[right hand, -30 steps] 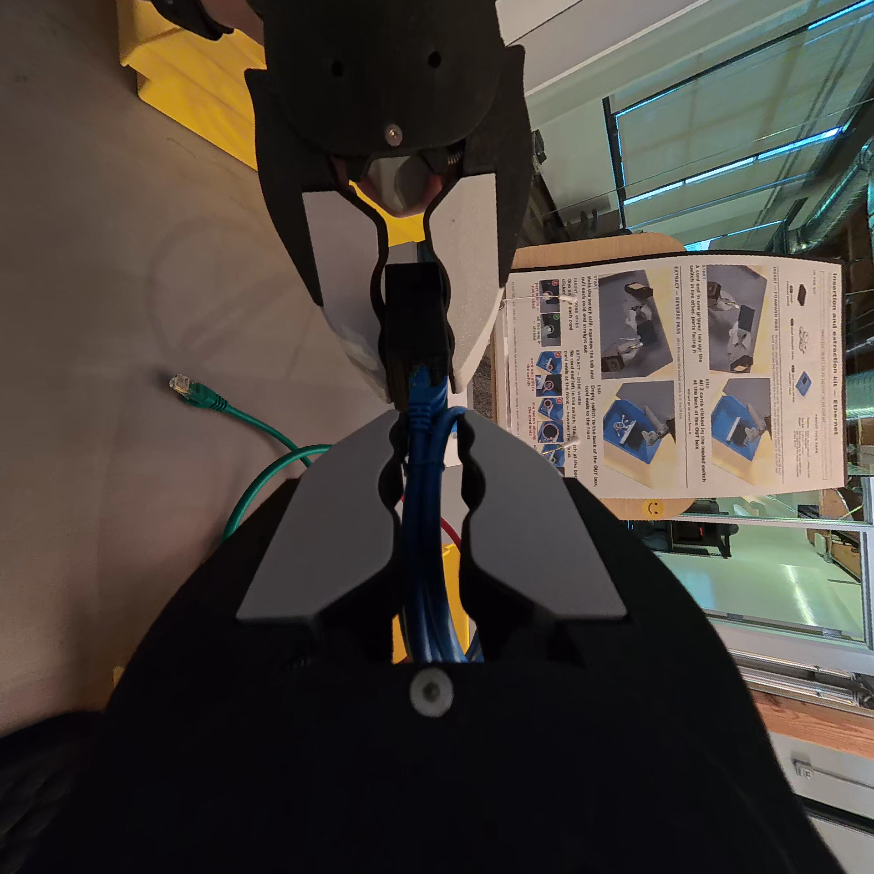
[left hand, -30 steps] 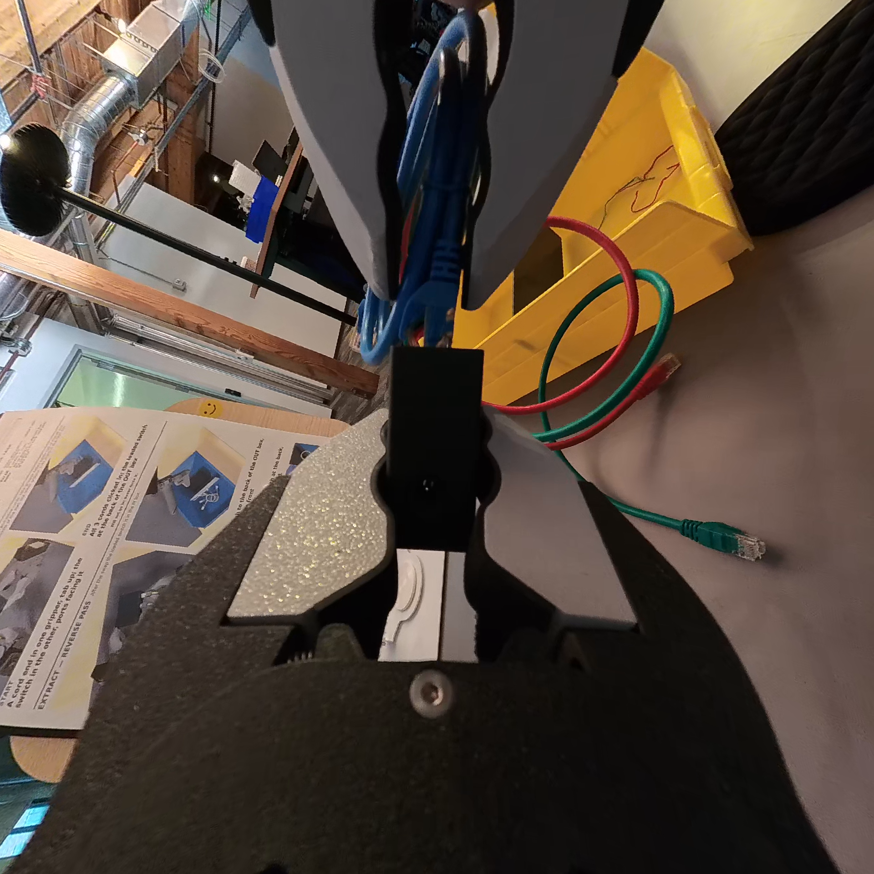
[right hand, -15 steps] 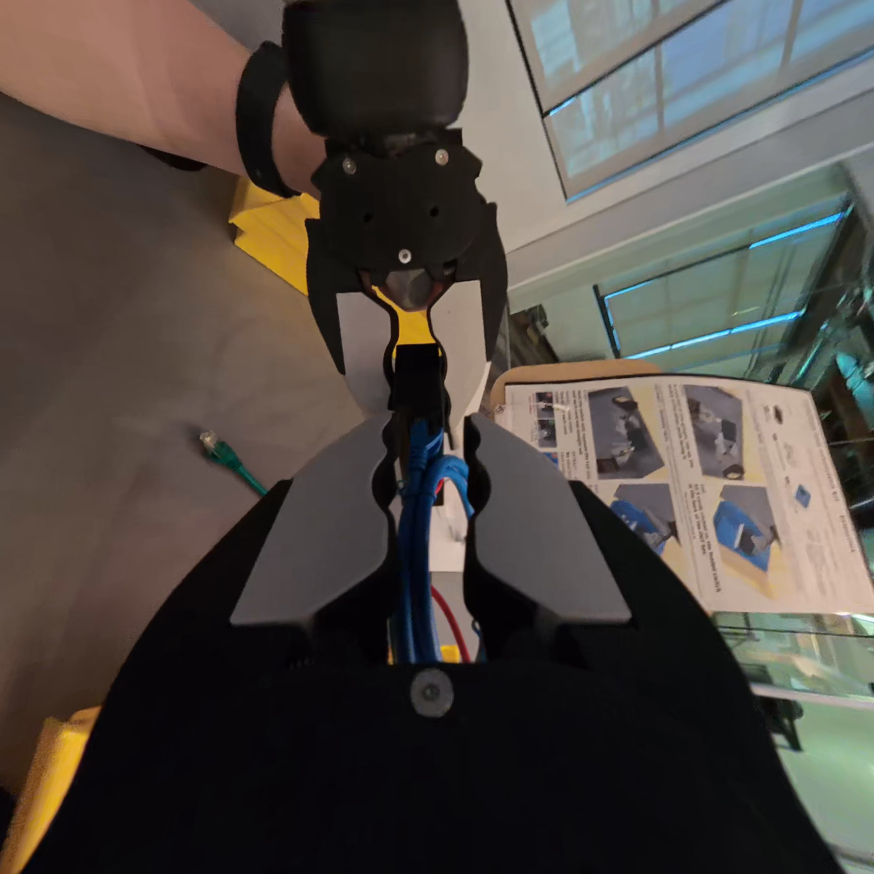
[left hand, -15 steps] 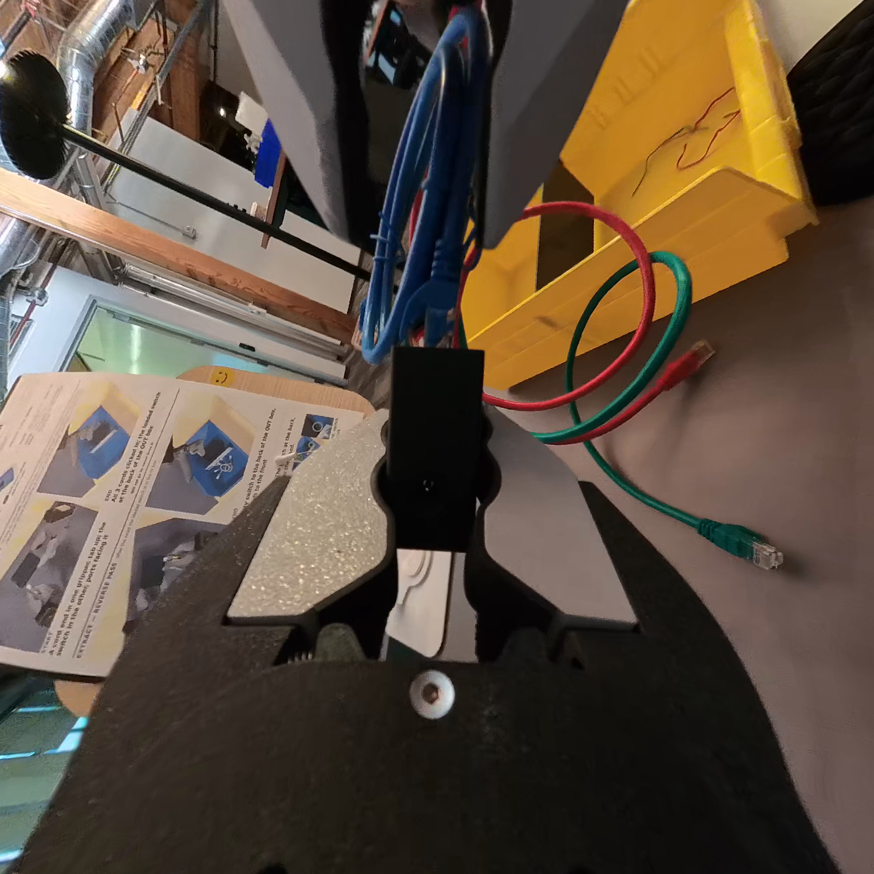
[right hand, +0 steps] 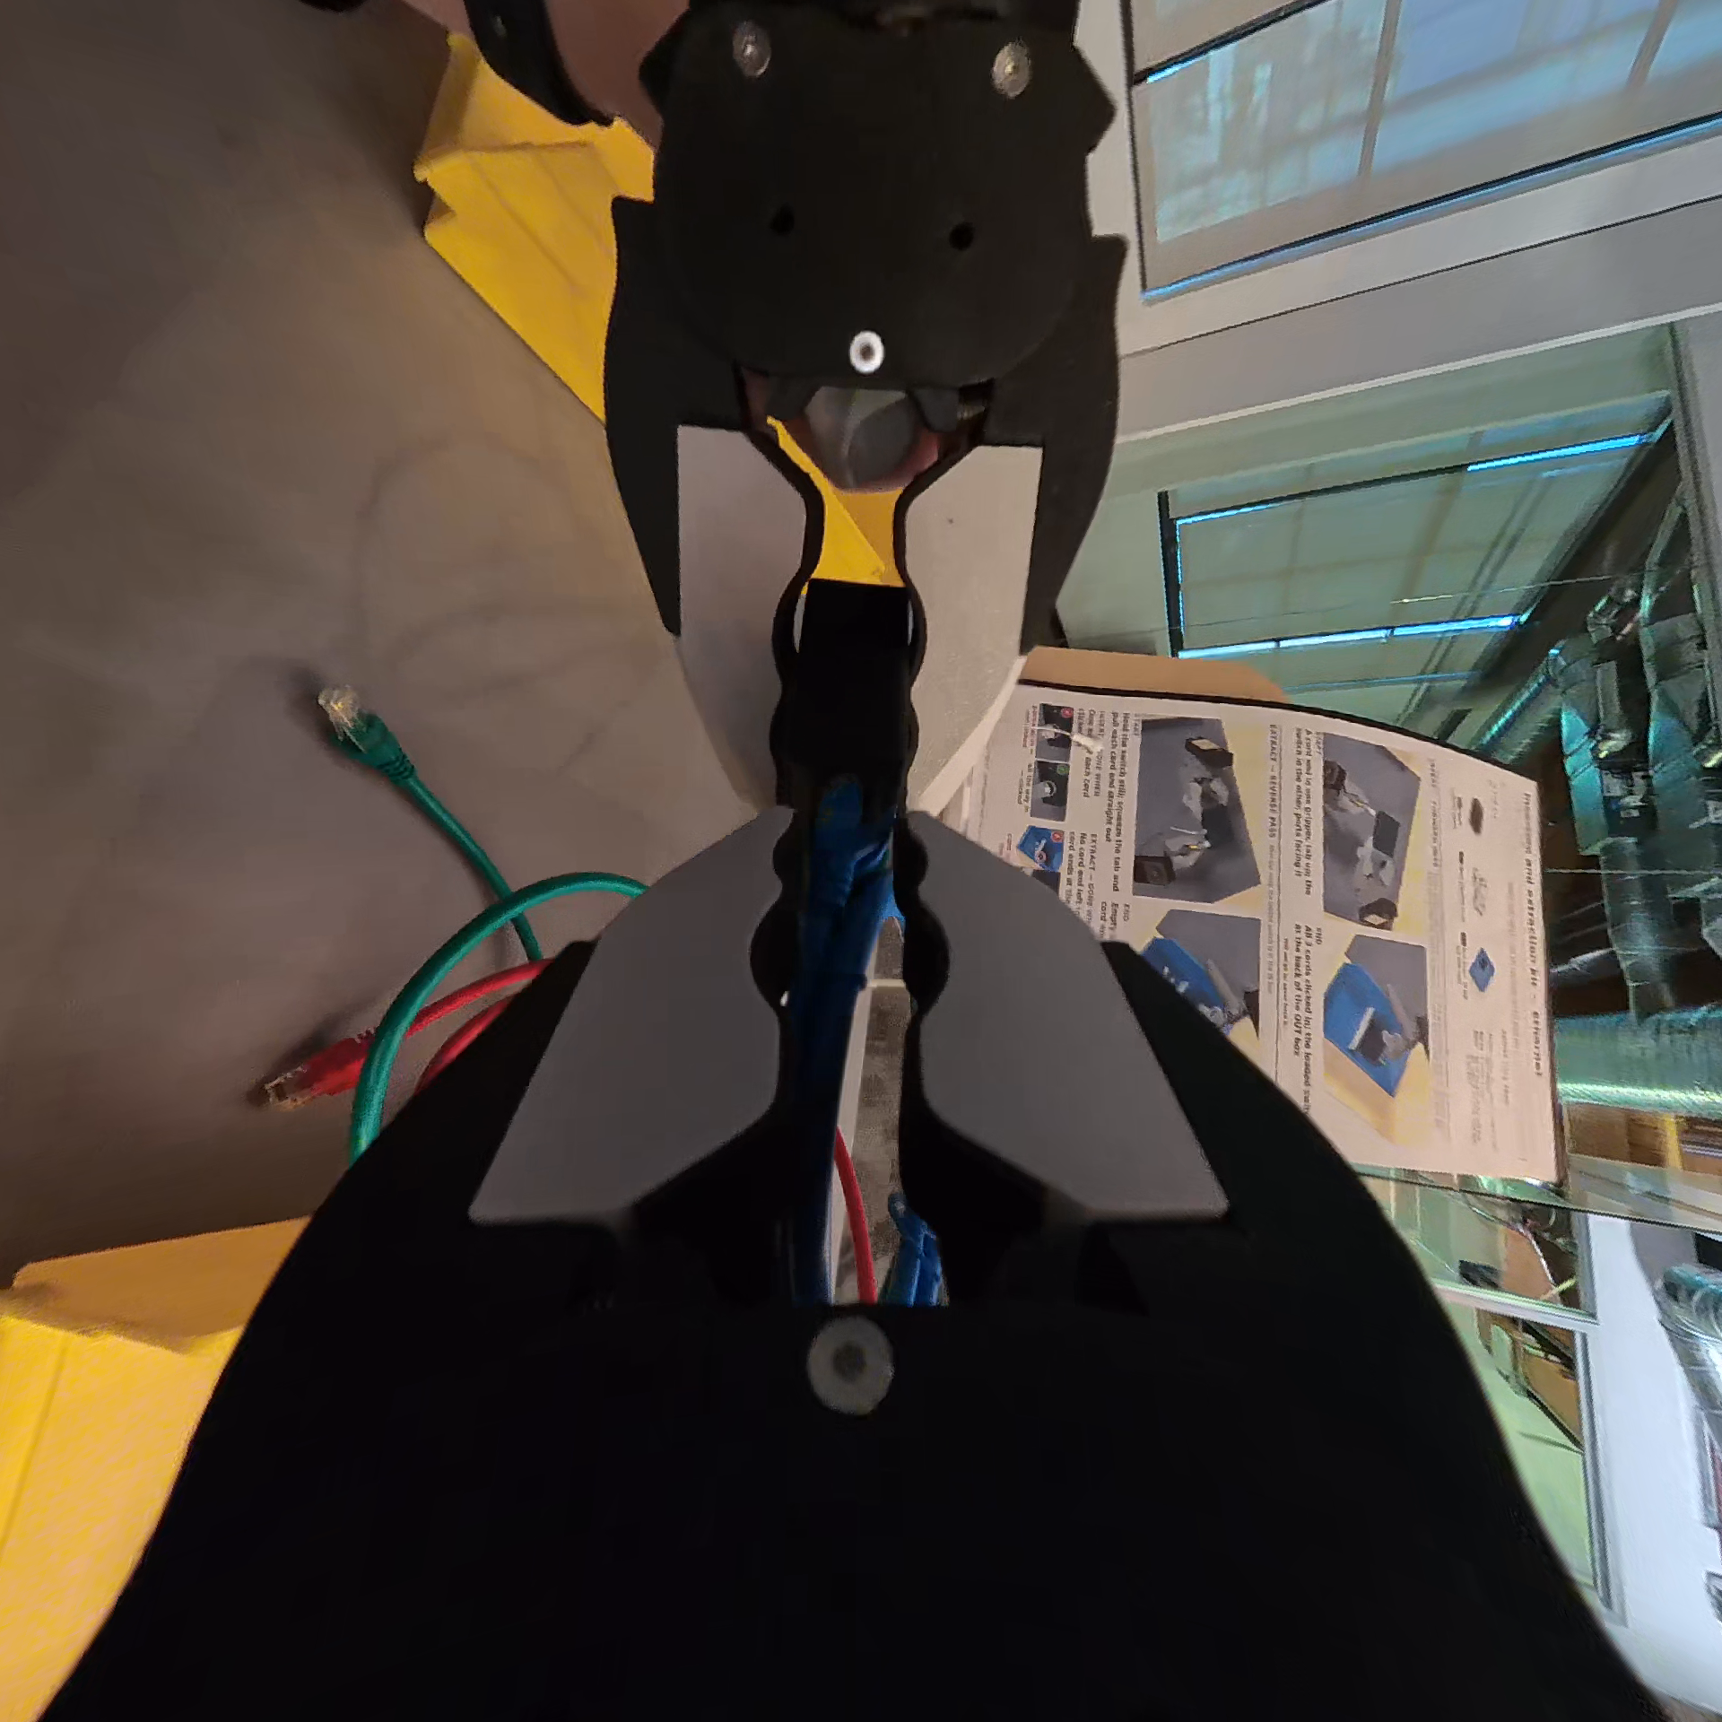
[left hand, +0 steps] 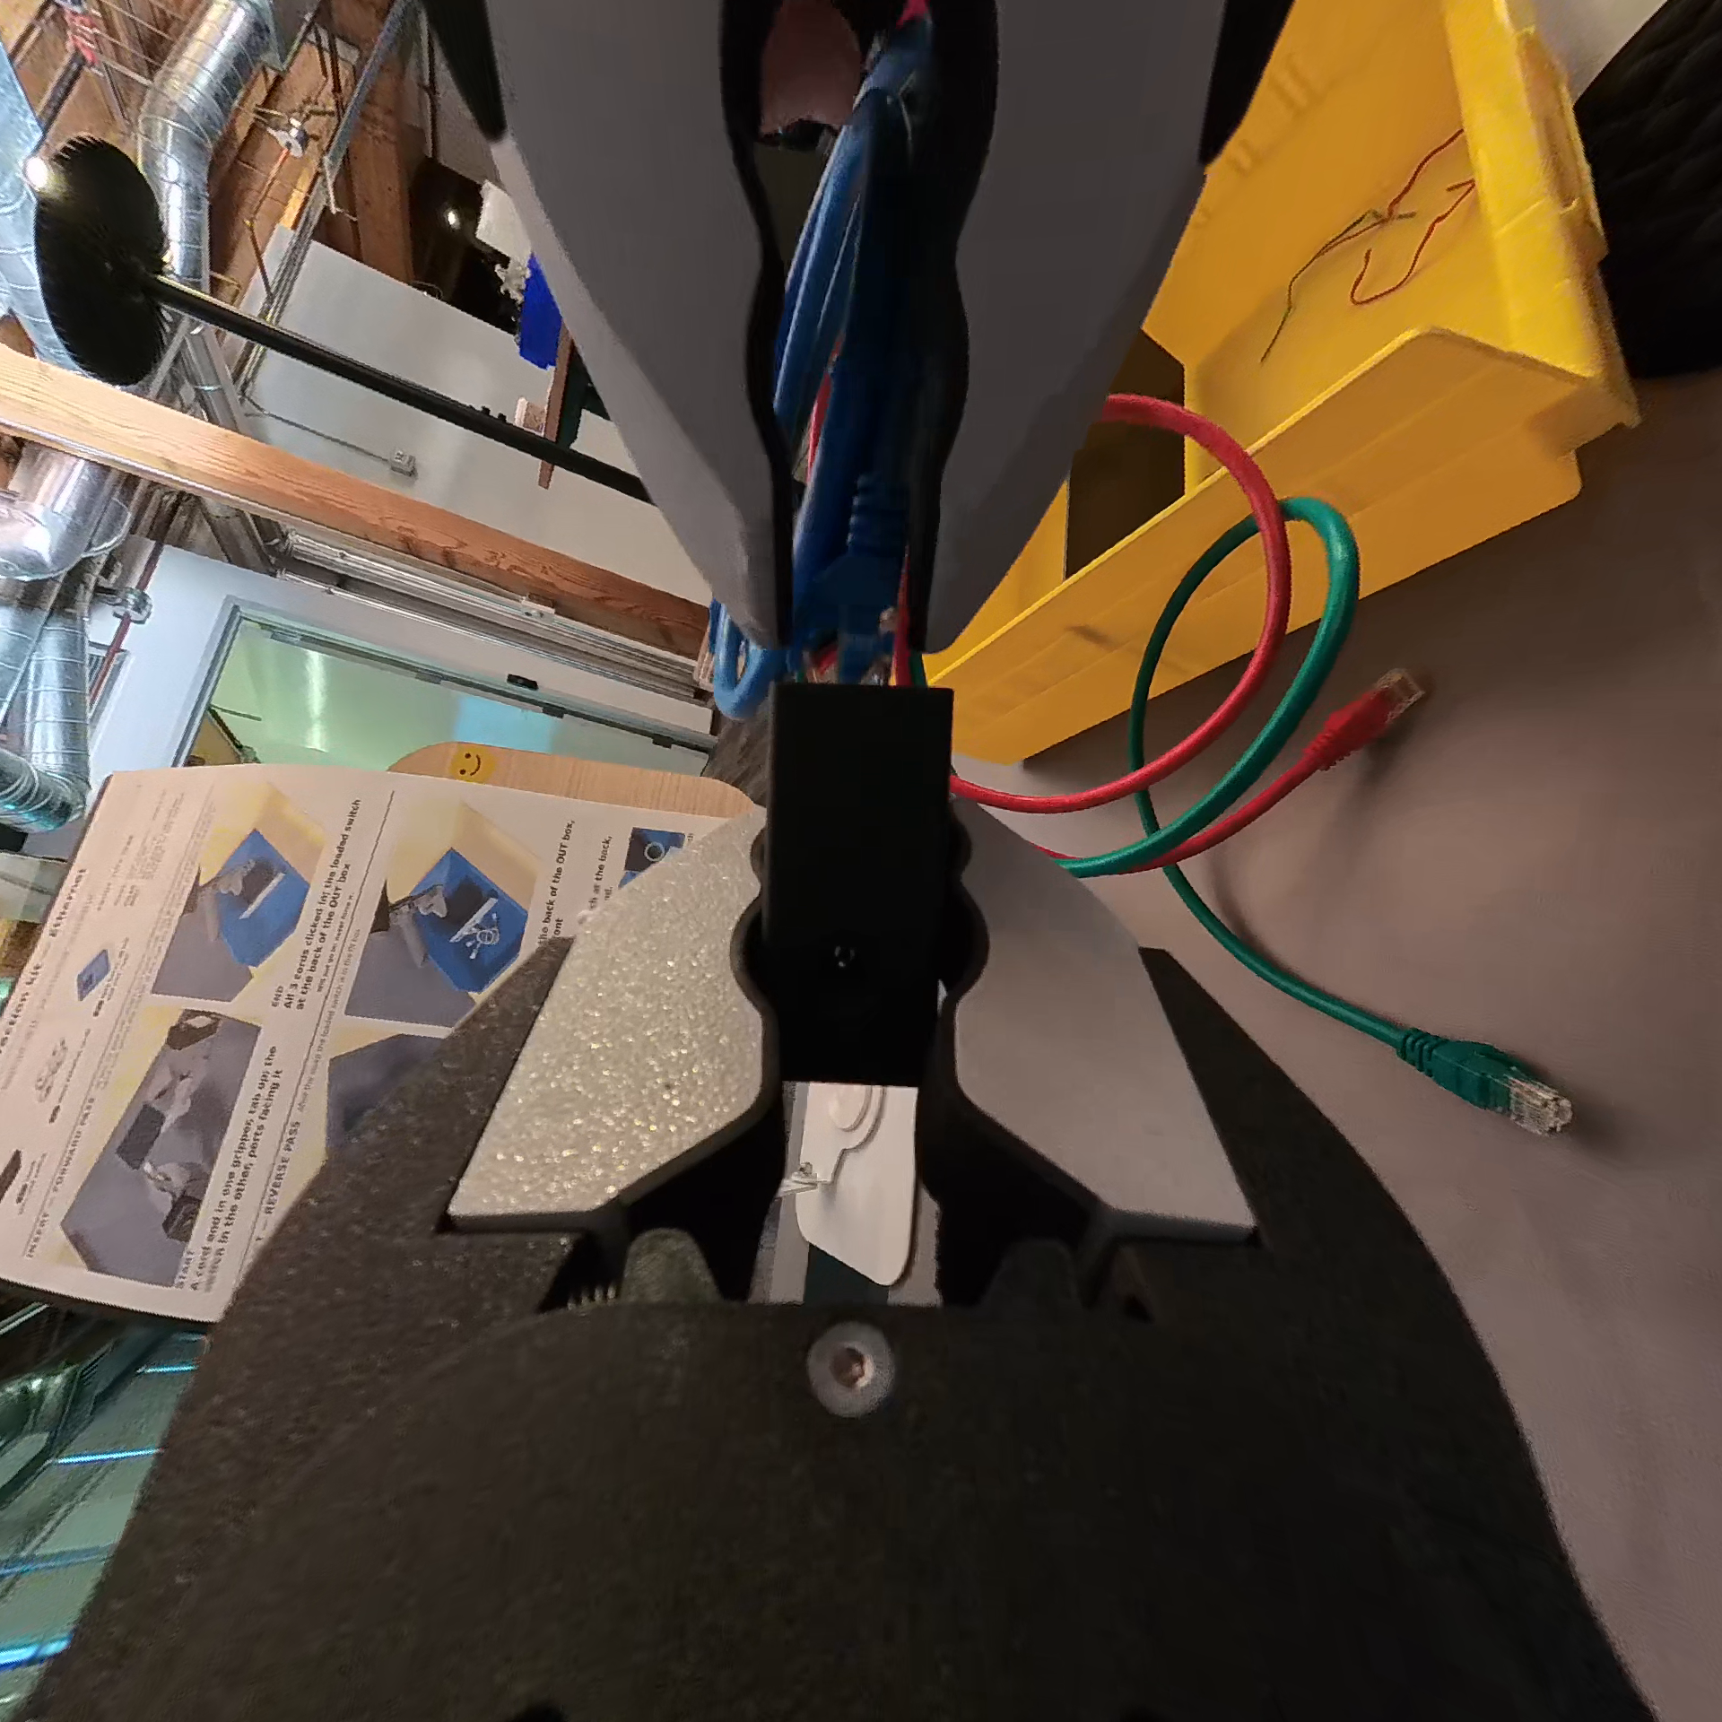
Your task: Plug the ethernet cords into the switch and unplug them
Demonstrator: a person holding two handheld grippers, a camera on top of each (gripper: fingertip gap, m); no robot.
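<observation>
My left gripper (left hand: 862,839) is shut on the small black switch (left hand: 862,885), held in the air. It also shows at the top of the right wrist view (right hand: 853,745), holding the switch (right hand: 853,671). My right gripper (right hand: 846,829) is shut on the coiled blue ethernet cord (right hand: 829,932) and faces the left one tip to tip; it shows from above in the left wrist view (left hand: 843,634). The blue cord's (left hand: 839,419) plug meets the switch's port face; I cannot tell how deep it sits.
A green cord (left hand: 1491,1090) and a red cord (left hand: 1360,727) lie looped on the grey table, free plugs outward (right hand: 373,745) (right hand: 317,1072). A yellow bin (left hand: 1398,326) stands behind them; another yellow bin (right hand: 112,1398) is near. An instruction sheet (right hand: 1305,932) stands beside. Spacing between my two grippers at the tips: around 4 cm.
The two grippers drew apart half a second ago and have come close together again. The blue cord's plug stays at the switch throughout.
</observation>
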